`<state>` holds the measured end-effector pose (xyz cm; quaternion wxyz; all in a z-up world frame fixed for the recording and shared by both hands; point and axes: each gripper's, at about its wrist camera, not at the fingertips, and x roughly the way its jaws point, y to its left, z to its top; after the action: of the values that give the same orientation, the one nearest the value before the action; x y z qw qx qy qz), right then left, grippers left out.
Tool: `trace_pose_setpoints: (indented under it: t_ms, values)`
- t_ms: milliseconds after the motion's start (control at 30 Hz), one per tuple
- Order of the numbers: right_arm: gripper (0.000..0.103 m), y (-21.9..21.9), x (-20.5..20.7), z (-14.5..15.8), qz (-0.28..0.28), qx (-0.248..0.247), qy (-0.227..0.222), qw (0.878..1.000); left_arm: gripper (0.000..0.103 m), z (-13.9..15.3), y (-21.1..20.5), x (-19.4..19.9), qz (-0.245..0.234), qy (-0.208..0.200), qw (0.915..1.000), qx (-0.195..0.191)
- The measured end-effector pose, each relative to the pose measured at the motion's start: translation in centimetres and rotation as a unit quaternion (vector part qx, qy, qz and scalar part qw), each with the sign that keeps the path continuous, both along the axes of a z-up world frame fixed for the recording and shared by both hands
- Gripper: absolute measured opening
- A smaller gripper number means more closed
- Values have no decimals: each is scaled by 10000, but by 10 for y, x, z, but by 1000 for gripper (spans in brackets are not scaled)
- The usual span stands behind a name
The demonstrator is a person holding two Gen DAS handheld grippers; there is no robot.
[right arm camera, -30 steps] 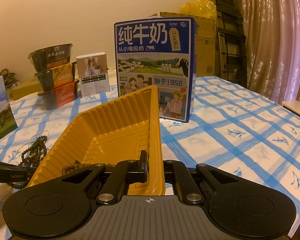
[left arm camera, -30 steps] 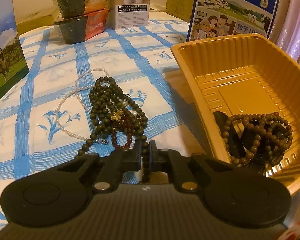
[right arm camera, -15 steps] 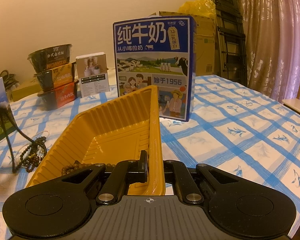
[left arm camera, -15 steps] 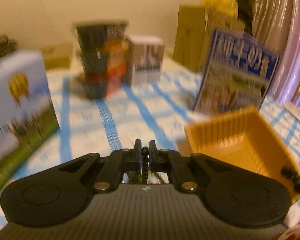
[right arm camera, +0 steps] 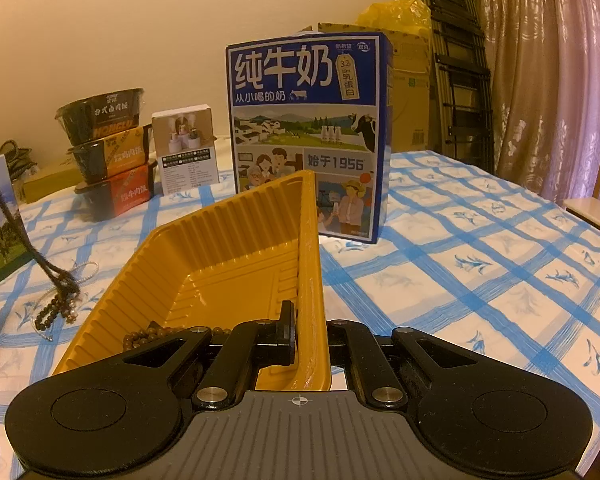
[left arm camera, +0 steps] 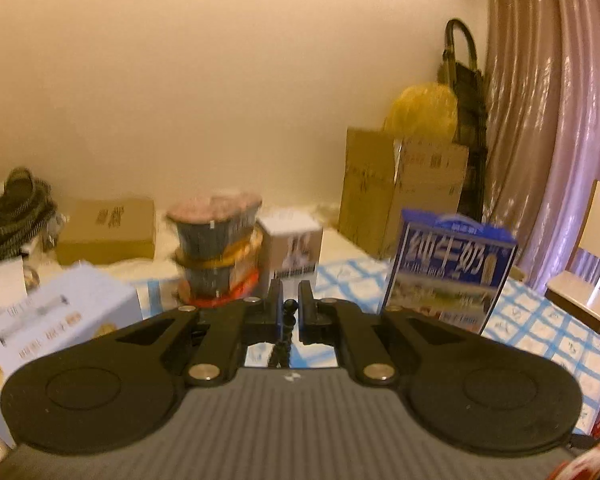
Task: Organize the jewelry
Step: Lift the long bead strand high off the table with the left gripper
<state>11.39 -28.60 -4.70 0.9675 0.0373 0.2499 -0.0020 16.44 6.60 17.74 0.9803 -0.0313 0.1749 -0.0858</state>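
Left wrist view was motion-blurred: the left tool (left arm camera: 290, 306) sat raised above the tabletop (left arm camera: 540, 320), its jaws pressed nearly together and pinching a strand of dark beads (left arm camera: 289, 312) that ran down between the fingers and out of sight below. Behind it stood a stack of three instant-food bowls (left arm camera: 216, 248), a small white box (left arm camera: 294, 246) and a blue milk carton (left arm camera: 452, 270); a pale box (left arm camera: 56, 320) lay at the left edge. Right wrist view was sharp: the right tool (right arm camera: 306, 330) was clamped on the near right rim of the yellow plastic tray (right arm camera: 236, 252), one finger (right arm camera: 286, 328) inside the wall, the other hidden behind it. The tray rested on the blue-and-white checked cloth of the tabletop, with the milk carton just behind its far corner. A brown bead bracelet (right arm camera: 152, 336) lay in the tray's near left corner, partly hidden by the tool. At the left of that view the dark bead strand hung taut from above the frame down to a small heap of beads (right arm camera: 58, 300) on the cloth, just beside the tray's left wall; a thin pearl-like chain (right arm camera: 82, 270) lay under and around that heap. Whether the heap's lowest beads touched the cloth could not be told.
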Motion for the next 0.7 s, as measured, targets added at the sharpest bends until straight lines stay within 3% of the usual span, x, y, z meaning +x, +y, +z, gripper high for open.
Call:
trace_pose_setpoints:
  t_ms: [367,700]
  values:
    - [6,0,0,1,0,8,12,10000,6,72,6,-26,191,-513,9984,131]
    - [6,-2,0,0,13,-2,12,10000,6,101,-2,-47,105,-779,9968,167]
